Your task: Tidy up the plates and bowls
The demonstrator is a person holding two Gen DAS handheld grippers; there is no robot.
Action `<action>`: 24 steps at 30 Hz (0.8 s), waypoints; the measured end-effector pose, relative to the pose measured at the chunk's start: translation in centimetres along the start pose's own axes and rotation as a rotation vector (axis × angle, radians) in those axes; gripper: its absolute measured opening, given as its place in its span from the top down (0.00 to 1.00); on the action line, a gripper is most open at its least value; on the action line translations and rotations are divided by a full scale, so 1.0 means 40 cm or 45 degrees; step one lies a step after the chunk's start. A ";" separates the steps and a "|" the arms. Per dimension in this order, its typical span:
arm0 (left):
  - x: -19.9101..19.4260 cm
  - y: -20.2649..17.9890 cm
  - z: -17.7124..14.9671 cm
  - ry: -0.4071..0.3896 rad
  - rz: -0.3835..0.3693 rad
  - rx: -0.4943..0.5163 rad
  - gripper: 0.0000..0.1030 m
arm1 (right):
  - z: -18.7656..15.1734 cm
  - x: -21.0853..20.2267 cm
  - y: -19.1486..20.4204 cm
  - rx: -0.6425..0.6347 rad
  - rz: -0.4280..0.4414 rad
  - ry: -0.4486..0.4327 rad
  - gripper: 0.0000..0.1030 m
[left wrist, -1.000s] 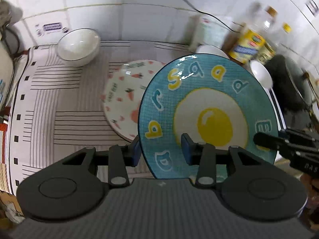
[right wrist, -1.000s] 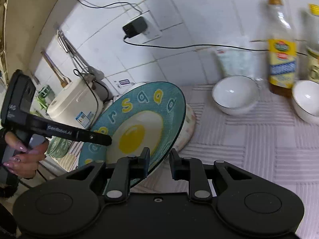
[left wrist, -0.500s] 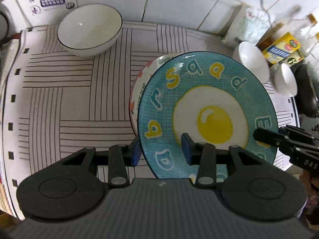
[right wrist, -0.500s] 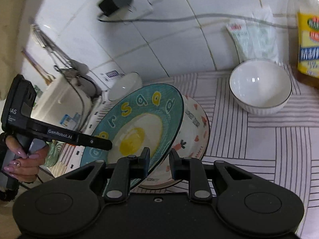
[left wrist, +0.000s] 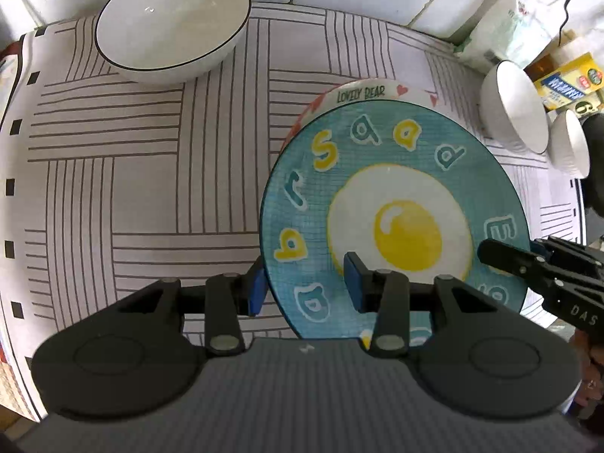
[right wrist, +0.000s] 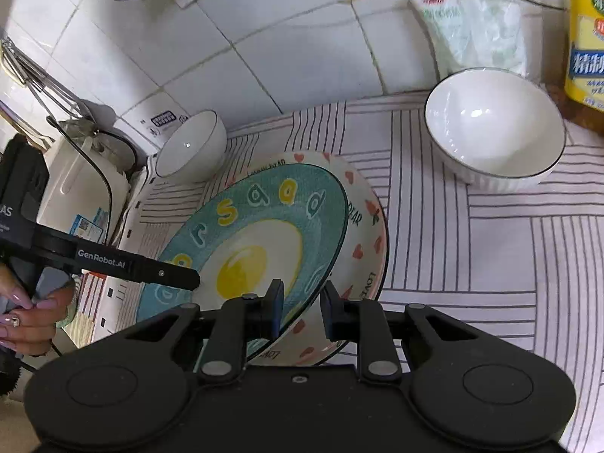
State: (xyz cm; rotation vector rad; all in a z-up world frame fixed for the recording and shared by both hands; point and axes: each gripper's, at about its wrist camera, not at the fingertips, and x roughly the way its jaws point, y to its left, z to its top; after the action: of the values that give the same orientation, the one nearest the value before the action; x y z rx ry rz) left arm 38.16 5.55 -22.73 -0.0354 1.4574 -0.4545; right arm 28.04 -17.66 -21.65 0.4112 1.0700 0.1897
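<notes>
A blue plate [left wrist: 396, 207] with a fried-egg picture hangs tilted between both grippers. My left gripper [left wrist: 305, 285] is shut on its near rim, one pad outside the edge and one on the face. My right gripper [right wrist: 302, 309] is shut on the rim at the other side of the blue plate [right wrist: 256, 234]. Just beneath lies a white plate [right wrist: 362, 234] with red hearts, its far rim [left wrist: 362, 92] showing. I cannot tell whether the two plates touch. White bowls stand around: a large one [left wrist: 170, 30] at the back left, two [left wrist: 513, 109] [left wrist: 570, 143] at the right.
A striped mat [left wrist: 132, 170] covers the counter up to the tiled wall. A yellow-labelled bottle [right wrist: 585, 56] and a plastic bag [right wrist: 475, 22] stand behind the right bowl [right wrist: 490, 128]. A white rice cooker [right wrist: 75, 196] sits left, a dark pan [left wrist: 594, 173] right. A hand [right wrist: 26, 317] holds the left gripper.
Both grippers have come down and forward with the blue plate. It now hangs right over the heart plate, covering most of it. The mat and bowls look closer.
</notes>
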 end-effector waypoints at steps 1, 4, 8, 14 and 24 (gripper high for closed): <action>0.003 0.001 0.000 0.000 0.002 0.003 0.61 | -0.002 0.003 0.002 0.002 -0.006 0.003 0.75; 0.008 -0.004 0.000 0.001 0.012 0.024 0.61 | -0.005 0.007 0.013 -0.024 -0.044 0.019 0.75; 0.024 -0.021 0.002 0.024 0.058 0.042 0.61 | 0.008 0.025 0.055 -0.110 -0.169 0.066 0.72; 0.045 -0.055 0.005 0.030 0.131 0.113 0.63 | 0.025 0.036 0.096 -0.187 -0.326 0.126 0.67; 0.038 -0.073 -0.019 0.027 0.185 0.079 0.65 | 0.011 0.040 0.145 -0.229 -0.469 0.144 0.64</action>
State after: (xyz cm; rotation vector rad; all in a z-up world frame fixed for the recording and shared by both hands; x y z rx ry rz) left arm 36.70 2.56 -23.41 0.1244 1.4549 -0.3819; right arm 29.45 -11.92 -20.36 0.0378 1.2095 -0.0195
